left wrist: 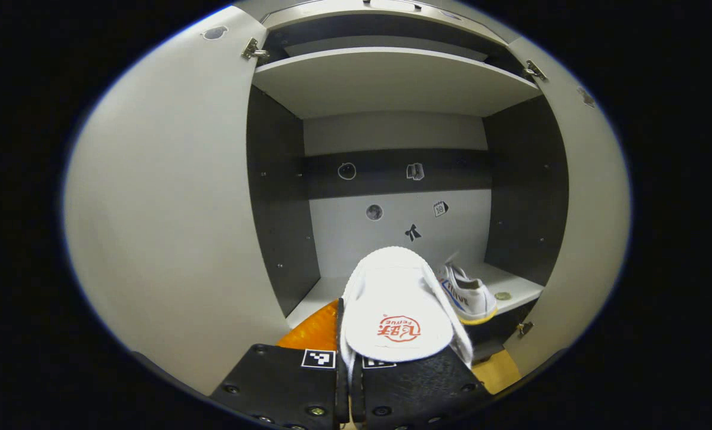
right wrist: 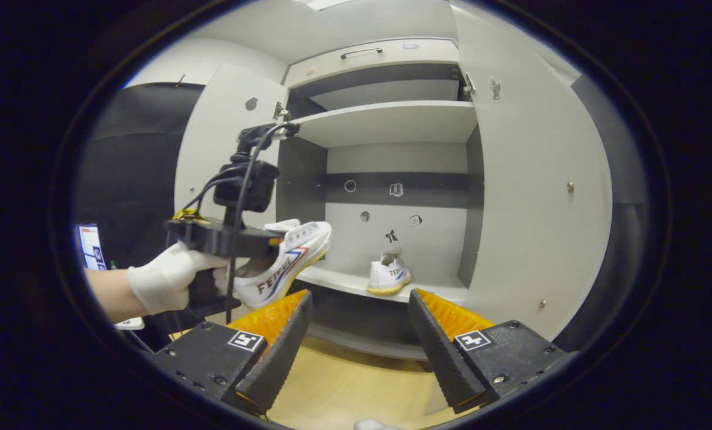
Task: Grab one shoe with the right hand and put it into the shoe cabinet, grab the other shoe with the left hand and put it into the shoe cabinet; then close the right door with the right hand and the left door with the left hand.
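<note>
**Left gripper view: one shoe clamped at the cabinet mouth, one already on the shelf**

Left gripper view, nearest first: the left gripper [left wrist: 350, 358] has its fingers drawn together on the rim of a white shoe [left wrist: 396, 310], whose insole faces the camera. Just past it lies the lower shelf [left wrist: 520, 286] of the shoe cabinet [left wrist: 392, 83], pale on top. A second shoe [left wrist: 469, 295] sits on that shelf to the right, heel toward the camera. Both doors stand wide: the left door [left wrist: 165, 227] and the right door [left wrist: 589, 227]. The back wall [left wrist: 392, 227] is pale grey with a dark band across it and a few small stickers. An upper shelf [left wrist: 392, 86] spans the cabinet above.

From the right gripper view, the right gripper [right wrist: 359, 334] stands with its fingers well apart, holding nothing, above a light wooden floor [right wrist: 344, 382]. Farther off to the left, a gloved hand [right wrist: 171, 280] holds the other gripper, with the carried shoe raised in front of the cabinet, just short of the lower shelf. A drawer front [right wrist: 371, 57] with a handle tops the cabinet.
</note>
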Available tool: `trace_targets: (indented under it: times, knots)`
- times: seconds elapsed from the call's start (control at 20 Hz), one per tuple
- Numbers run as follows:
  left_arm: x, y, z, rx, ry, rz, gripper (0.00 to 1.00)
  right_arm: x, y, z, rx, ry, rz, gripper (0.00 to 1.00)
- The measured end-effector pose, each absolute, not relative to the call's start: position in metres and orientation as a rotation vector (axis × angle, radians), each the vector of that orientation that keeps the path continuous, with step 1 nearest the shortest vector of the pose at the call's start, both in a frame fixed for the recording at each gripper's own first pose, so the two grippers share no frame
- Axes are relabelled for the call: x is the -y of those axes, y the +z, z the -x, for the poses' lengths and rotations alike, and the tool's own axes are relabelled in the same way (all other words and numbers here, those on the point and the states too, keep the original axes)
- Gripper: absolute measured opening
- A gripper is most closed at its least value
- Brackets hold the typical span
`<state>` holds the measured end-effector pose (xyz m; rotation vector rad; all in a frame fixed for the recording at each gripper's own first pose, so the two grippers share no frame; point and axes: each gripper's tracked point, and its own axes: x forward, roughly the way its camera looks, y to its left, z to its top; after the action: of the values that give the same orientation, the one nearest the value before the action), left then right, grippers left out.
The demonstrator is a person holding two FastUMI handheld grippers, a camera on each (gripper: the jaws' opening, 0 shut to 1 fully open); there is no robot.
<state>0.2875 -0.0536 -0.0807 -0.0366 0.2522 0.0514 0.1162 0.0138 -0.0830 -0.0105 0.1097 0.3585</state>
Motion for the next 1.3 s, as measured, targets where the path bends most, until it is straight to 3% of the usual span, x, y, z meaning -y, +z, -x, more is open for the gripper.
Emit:
trace_targets:
  times: [0.25,0.55,0.85,1.15,1.3]
  knots:
    - [0.053,-0.079,-0.373,-0.282,0.061,0.023,0.12,-0.017,-0.091,-0.119,-0.125,0.380,0.028,0.99]
    - [0.058,-0.133,-0.432,-0.432,0.060,-0.037,0.12,-0.015,-0.102,-0.124,-0.157,0.370,0.017,1.00]
    - [0.074,-0.190,-0.433,-0.639,0.020,-0.041,0.12,-0.008,-0.115,-0.128,-0.192,0.343,0.032,0.99]
    - [0.061,-0.197,-0.428,-0.685,0.033,-0.009,0.15,-0.007,-0.117,-0.130,-0.216,0.340,0.010,0.99]
    - [0.070,-0.187,-0.424,-0.663,-0.028,0.041,0.16,-0.009,-0.118,-0.129,-0.219,0.340,0.004,1.00]
